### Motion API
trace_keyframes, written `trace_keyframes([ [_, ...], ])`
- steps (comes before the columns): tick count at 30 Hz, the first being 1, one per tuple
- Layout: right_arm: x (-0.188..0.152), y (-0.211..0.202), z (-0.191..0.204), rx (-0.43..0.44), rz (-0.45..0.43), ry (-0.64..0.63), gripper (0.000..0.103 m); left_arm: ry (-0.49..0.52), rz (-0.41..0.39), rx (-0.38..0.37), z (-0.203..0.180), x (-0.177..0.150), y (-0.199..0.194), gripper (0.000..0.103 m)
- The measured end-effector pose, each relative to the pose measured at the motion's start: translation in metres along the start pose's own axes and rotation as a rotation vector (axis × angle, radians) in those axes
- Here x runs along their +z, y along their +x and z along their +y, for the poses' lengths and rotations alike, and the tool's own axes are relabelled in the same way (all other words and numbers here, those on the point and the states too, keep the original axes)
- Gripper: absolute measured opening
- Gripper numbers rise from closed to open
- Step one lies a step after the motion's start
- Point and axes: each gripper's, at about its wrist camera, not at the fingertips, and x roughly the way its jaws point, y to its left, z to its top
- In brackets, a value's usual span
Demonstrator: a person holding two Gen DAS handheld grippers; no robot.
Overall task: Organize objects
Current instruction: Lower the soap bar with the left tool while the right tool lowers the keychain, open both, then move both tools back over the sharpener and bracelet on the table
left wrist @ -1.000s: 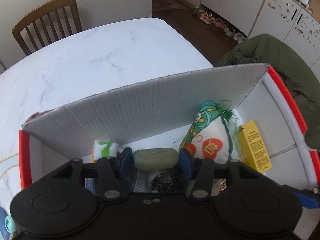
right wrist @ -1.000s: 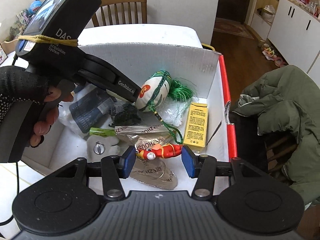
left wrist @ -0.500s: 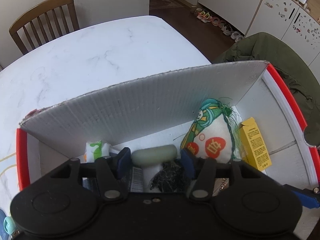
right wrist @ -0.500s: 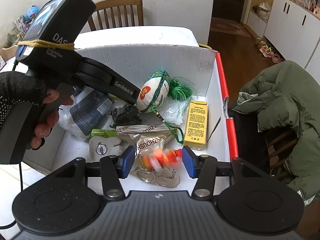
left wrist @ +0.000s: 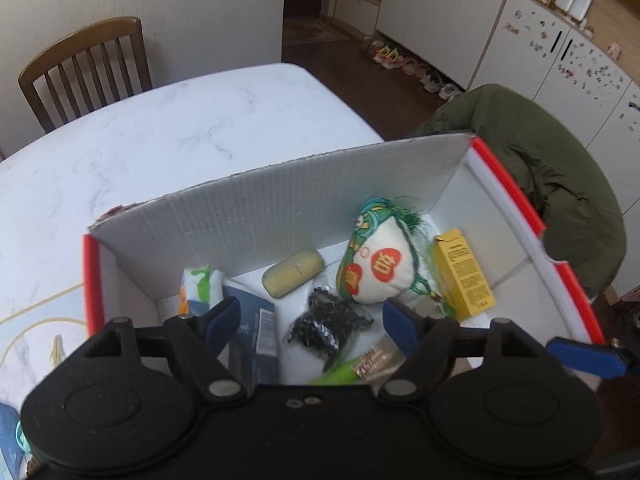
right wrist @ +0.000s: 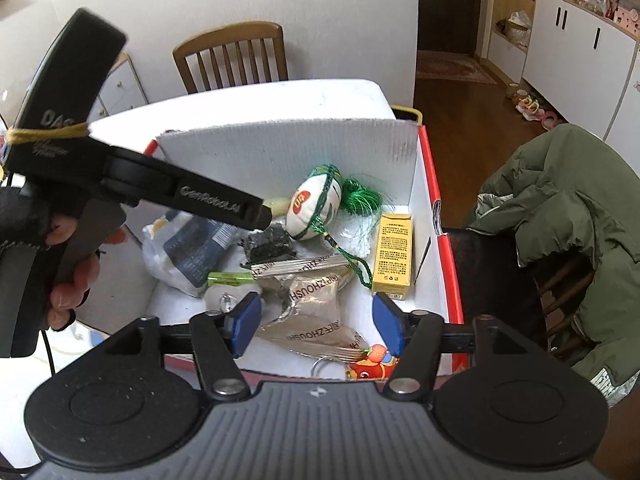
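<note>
Showing only in R view: red fish keychain (right wrist: 370, 365), box (right wrist: 428, 168) front.

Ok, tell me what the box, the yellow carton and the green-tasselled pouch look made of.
Box: white corrugated board, matte, by the fine ribbing on its wall; it could be plastic or card. The edges are red.
Yellow carton: thin printed cardboard, slightly glossy, with sharp folded edges.
Pouch: white fabric, seemingly stuffed, with green cord trim and a shiny thread tassel.
</note>
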Motion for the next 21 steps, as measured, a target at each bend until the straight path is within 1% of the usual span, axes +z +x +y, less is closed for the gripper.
trace_keyframes([
  [4,-0.002,-0.012,0.005,0.017,-0.023,0.006,0.063,-0.015,-0.037,-0.027,0.006,-0.008,-0.024,0.082],
  [10,-0.003,-0.030,0.018,0.049,-0.055,0.013,0.067,-0.032,-0.096,-0.065,0.022,-0.023,-0.064,0.085],
  [16,-0.003,-0.042,0.042,0.066,-0.080,0.013,0.070,-0.029,-0.156,-0.075,0.040,-0.038,-0.098,0.089],
  [21,-0.003,-0.053,0.066,0.092,-0.106,0.035,0.080,-0.019,-0.200,-0.077,0.061,-0.052,-0.124,0.095],
])
